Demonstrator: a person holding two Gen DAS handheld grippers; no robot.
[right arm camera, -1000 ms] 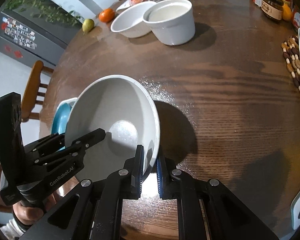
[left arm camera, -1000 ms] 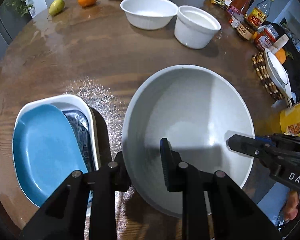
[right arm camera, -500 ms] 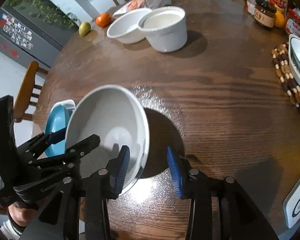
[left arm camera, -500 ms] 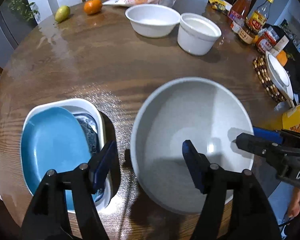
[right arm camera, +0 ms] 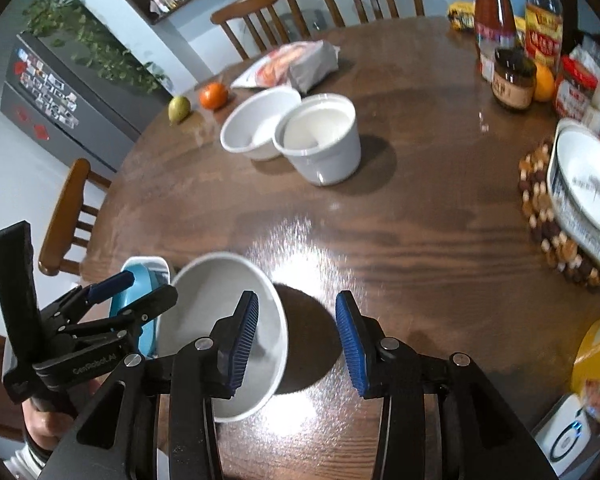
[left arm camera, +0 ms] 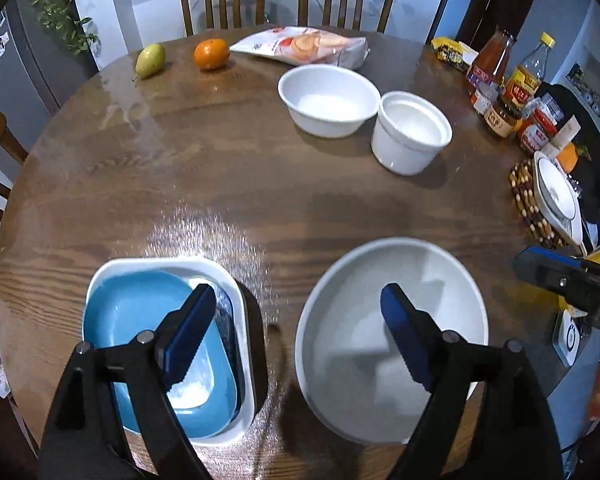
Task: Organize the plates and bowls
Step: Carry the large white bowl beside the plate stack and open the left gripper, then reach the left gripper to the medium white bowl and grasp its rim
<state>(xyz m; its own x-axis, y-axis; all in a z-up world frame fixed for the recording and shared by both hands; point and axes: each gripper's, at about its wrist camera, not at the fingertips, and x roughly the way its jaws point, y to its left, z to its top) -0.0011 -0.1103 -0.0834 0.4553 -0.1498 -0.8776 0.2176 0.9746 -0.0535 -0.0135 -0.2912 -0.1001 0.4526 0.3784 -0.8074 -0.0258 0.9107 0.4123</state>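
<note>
A large grey bowl (left arm camera: 364,292) rests on the wooden table (left arm camera: 228,184) near its front edge; it also shows in the right wrist view (right arm camera: 216,292). Left of it sits a white rectangular dish (left arm camera: 220,276) holding a blue plate (left arm camera: 128,308). My left gripper (left arm camera: 296,336) is open and empty above the gap between dish and bowl. My right gripper (right arm camera: 296,340) is open and empty, raised over the bowl's right rim. A white bowl (left arm camera: 328,100) and a white straight-sided bowl (left arm camera: 412,132) stand at the far side. A white plate (right arm camera: 588,184) lies on a beaded mat at the right.
A pear (left arm camera: 150,59), an orange (left arm camera: 211,53) and a snack bag (left arm camera: 300,46) lie at the far edge. Bottles and jars (left arm camera: 512,92) crowd the far right. A yellow box (right arm camera: 596,364) and a white device (right arm camera: 568,436) sit at the near right. Chairs ring the table.
Both grippers let go of the grey bowl, opened wide and drew up and back. The bowl now rests on the table beside the white dish.
</note>
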